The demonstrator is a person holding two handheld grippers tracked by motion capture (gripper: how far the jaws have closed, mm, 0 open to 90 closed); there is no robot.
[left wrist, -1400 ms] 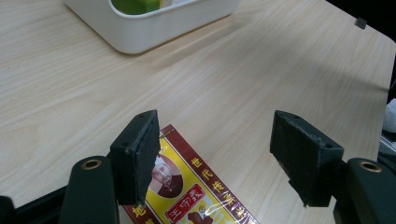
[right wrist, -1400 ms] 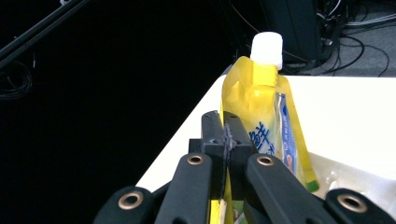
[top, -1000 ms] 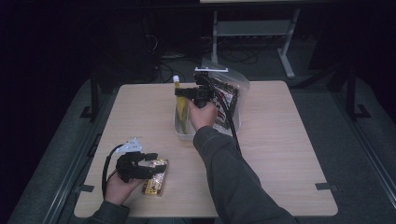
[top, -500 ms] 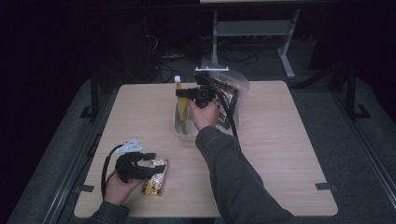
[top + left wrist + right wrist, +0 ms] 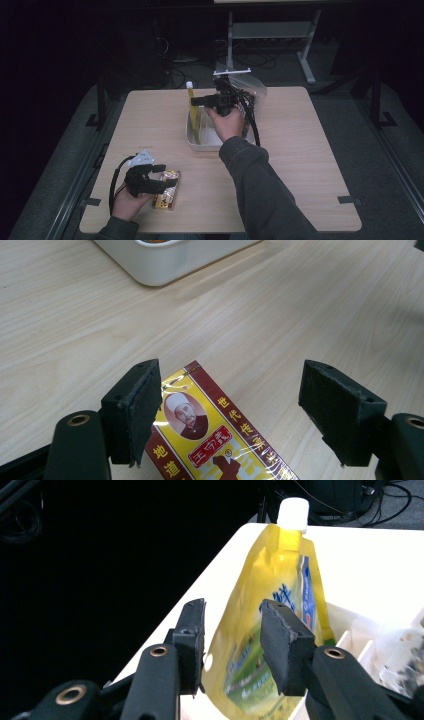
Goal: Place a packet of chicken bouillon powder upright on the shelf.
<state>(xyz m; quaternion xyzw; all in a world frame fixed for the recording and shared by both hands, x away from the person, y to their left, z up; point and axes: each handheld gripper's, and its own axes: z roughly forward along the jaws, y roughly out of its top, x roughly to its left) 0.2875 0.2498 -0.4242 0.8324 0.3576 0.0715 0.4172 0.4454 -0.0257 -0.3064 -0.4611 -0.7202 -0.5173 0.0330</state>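
Right gripper sets the yellow pouch upright in the white bin while the left waits over the packet.

Over the last second the right gripper [image 5: 200, 101] has edged slightly forward with the yellow pouch [image 5: 193, 114], which stands at the left end of the white bin [image 5: 202, 145], so this reads as a placement nearly finished. The pouch's long axis runs roughly vertical, white cap [image 5: 293, 514] up and leaning a little away from the person. The jaws straddle its side edge, narrowly parted; whether they pinch it cannot be told. The left gripper [image 5: 240, 410] has stayed put, jaws spread wide over the red-and-yellow packet [image 5: 215, 435] lying flat near the table's [image 5: 310, 150] front left corner.
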